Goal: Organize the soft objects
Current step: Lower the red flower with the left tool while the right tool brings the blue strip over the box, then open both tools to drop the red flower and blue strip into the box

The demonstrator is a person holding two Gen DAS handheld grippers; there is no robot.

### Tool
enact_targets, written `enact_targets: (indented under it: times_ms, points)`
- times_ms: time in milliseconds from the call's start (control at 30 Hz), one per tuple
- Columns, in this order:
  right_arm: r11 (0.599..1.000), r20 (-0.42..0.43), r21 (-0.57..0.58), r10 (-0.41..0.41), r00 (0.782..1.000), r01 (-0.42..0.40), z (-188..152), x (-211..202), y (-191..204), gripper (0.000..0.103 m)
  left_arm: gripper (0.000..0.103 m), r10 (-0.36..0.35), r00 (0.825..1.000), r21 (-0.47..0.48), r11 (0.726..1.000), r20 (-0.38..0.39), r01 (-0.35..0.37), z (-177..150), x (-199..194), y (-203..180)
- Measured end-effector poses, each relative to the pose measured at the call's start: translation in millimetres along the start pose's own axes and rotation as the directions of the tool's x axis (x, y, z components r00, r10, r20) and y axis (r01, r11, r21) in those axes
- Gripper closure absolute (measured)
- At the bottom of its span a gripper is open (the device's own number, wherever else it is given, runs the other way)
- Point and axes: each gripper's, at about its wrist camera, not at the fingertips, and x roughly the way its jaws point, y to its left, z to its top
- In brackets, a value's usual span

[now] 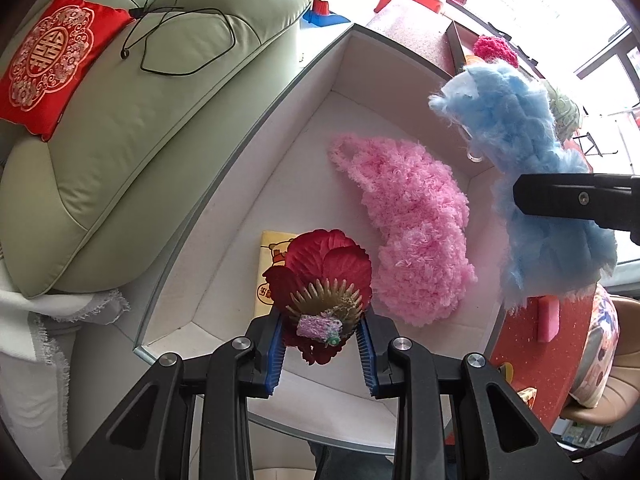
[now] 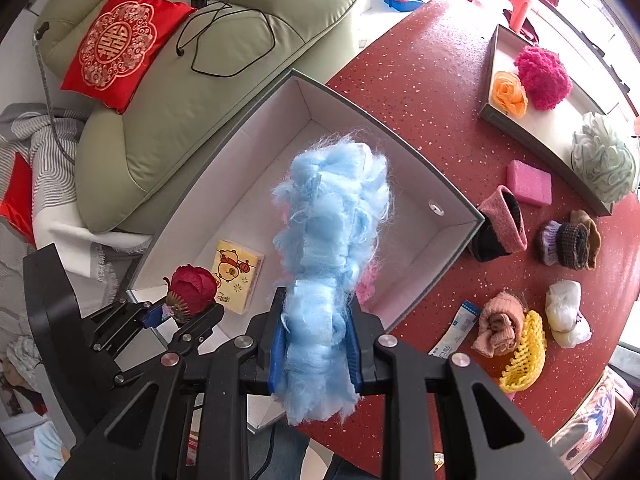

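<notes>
Right up close we have the right gripper [image 2: 316,344], its jaws pinching a fluffy blue bundle [image 2: 332,248] that stands up tall between the blue pads [image 2: 277,352], hanging above the open white box [image 2: 400,136], and beside it the left gripper [image 1: 325,344] has its jaws clamped on a dark red fabric flower [image 1: 324,264] with a comb-like gold base, held over the near end of that same box; down on the box floor we see a fuzzy pink piece [image 1: 408,224] lying flat, and a small yellow cartoon packet [image 2: 236,276] resting near the corner just beyond the flower; the box sits at the edge of the red speckled counter [image 2: 420,80], right next to a pale green sofa [image 2: 192,112] carrying a red embroidered cushion [image 2: 120,46] and a loop of black cord [image 2: 232,40]; further across the counter we spot a shallow tray [image 2: 560,132] holding an orange fabric rose [image 2: 509,94] touching a magenta pom-pom [image 2: 543,76], with a pale green mesh puff [image 2: 604,160] at its other end; near the tray lies a pink sponge [image 2: 528,182], then a pink-and-black sock [image 2: 500,232] just beside the box wall, a bundle of brown and purple socks [image 2: 570,244], a white soft bundle [image 2: 566,314], a rolled peach cloth [image 2: 500,328] touching a yellow foam net [image 2: 524,356], and a flat blue-and-white sachet [image 2: 456,332]
</notes>
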Motion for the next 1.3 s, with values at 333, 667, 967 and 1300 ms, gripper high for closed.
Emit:
enact_targets:
  times_ms: [333,667,967,1300]
  points:
    - [0.998,-0.032,-0.056,0.008,0.999,-0.009,10,15,23,0.075,0.070,0.007,1.000,-0.006,1.000,-0.015,-0.007,1,8,3]
    - [0.996,-0.053,-0.088,-0.009,0.999,0.004,22,31,36,0.075,0.070,0.017,0.999,-0.021,1.000,-0.031,-0.017,-2,17,5]
    - [0.994,-0.065,-0.100,-0.038,0.997,0.032,24,42,41,0.075,0.070,0.022,0.999,-0.014,1.000,-0.040,-0.023,0,22,0]
    - [0.992,-0.032,-0.083,-0.095,0.995,0.092,21,37,30,0.018,0.009,0.052,0.999,-0.020,0.998,0.010,-0.052,-1,13,1]
